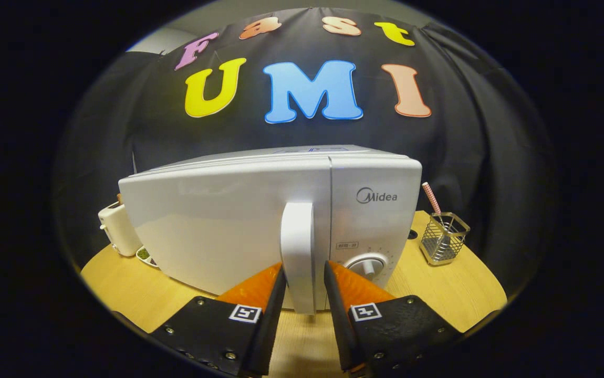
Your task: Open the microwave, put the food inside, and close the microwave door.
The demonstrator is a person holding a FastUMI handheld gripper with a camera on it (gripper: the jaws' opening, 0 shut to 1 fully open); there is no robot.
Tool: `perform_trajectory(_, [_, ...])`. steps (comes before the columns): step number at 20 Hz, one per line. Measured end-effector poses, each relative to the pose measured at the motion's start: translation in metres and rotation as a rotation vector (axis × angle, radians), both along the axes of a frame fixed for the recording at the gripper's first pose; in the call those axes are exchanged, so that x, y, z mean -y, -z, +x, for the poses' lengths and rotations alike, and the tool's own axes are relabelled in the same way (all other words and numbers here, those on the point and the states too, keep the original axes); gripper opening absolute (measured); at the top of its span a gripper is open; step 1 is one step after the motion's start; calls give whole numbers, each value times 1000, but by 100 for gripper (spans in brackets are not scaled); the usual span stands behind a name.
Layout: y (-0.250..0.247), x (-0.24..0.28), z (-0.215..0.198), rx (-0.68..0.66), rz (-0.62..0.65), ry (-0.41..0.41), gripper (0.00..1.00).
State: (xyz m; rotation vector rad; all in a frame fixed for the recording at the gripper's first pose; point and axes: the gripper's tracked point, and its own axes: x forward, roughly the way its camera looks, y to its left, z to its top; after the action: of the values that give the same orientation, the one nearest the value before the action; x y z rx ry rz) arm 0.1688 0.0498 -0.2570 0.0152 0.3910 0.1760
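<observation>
White microwave (pixel 228 220) shut on wooden table (pixel 438 289), gripper (pixel 304 275) narrowed around its vertical door handle (pixel 298 247), fingers flanking it

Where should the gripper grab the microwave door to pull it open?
Grab the tall white handle on the door of the microwave. It stands upright and sticks out from the door, so a finger fits on each side. Come straight from the front. The gripper is already there, its fingers on both sides of the handle's lower part, seemingly closed on it.
</observation>
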Motion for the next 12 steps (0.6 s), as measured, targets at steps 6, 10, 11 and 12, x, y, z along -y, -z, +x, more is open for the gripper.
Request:
perform_trajectory(6, [-2,0,-3,-9,-42,-31,16])
perform_trajectory(10, [-1,2,-3,-14,-87,-57,6])
perform_trajectory(11, [-1,3,-1,-15,-101,-56,6])
perform_trajectory(12, [-1,2,-3,-21,-91,-51,6])
